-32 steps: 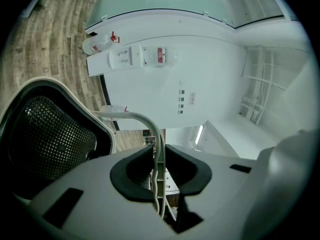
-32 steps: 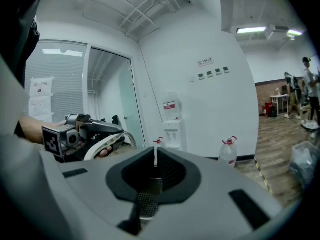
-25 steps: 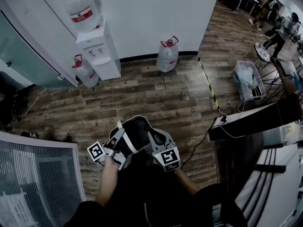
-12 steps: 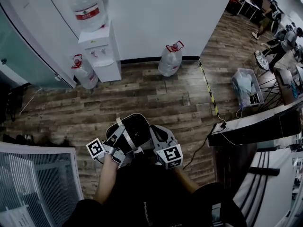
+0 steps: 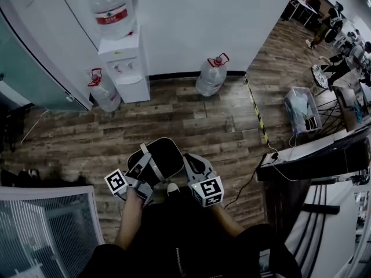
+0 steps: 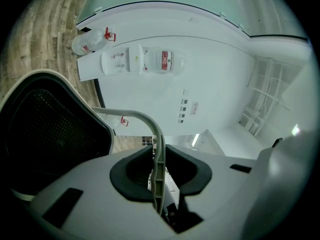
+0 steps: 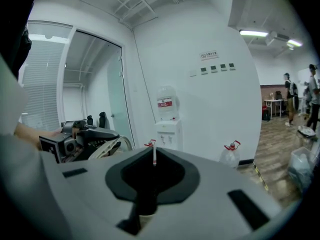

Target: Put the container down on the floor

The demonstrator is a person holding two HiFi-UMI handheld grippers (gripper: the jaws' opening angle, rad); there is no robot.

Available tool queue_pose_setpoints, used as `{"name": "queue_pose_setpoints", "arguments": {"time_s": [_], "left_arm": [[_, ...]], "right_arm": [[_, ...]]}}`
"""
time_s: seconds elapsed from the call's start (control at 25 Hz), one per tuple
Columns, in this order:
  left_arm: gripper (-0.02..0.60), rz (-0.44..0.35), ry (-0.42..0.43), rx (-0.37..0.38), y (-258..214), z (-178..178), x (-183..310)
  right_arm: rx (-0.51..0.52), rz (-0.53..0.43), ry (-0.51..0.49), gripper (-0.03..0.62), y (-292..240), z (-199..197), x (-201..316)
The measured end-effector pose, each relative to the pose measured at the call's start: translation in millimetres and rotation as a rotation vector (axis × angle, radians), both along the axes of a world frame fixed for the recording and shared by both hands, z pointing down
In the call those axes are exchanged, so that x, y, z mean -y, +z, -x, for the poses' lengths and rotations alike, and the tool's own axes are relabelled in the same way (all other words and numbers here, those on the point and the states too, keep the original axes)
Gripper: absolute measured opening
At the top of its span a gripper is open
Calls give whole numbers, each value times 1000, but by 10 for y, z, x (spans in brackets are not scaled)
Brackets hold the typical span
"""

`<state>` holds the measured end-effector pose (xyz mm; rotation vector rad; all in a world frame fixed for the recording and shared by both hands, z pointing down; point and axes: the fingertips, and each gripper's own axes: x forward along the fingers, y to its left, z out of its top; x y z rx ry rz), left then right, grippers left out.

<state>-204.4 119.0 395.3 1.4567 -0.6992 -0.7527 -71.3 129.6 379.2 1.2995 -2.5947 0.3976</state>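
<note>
The brown wood-plank floor (image 5: 197,120) lies well below the black mesh-walled container with a pale rim (image 5: 164,157). The container hangs in the air close to the person, so the way to go is likely straight down. The left gripper (image 5: 146,169) pinches its thin, pale, arched plastic handle (image 6: 142,120). The right gripper (image 5: 190,165), just beside the rim, is closed on nothing.

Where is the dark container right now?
In the head view the container is low centre, before the person: the left gripper is shut on its pale handle, the right gripper just to its right.
</note>
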Motion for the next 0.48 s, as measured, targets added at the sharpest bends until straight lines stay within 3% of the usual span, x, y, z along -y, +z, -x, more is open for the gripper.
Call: {"name": "queue_pose_setpoints", "arguments": {"time_s": [0.48], "left_arm": [[78, 23, -26, -17, 134, 170, 174]], "right_arm": [[-8, 29, -50, 26, 102, 226, 191]]}}
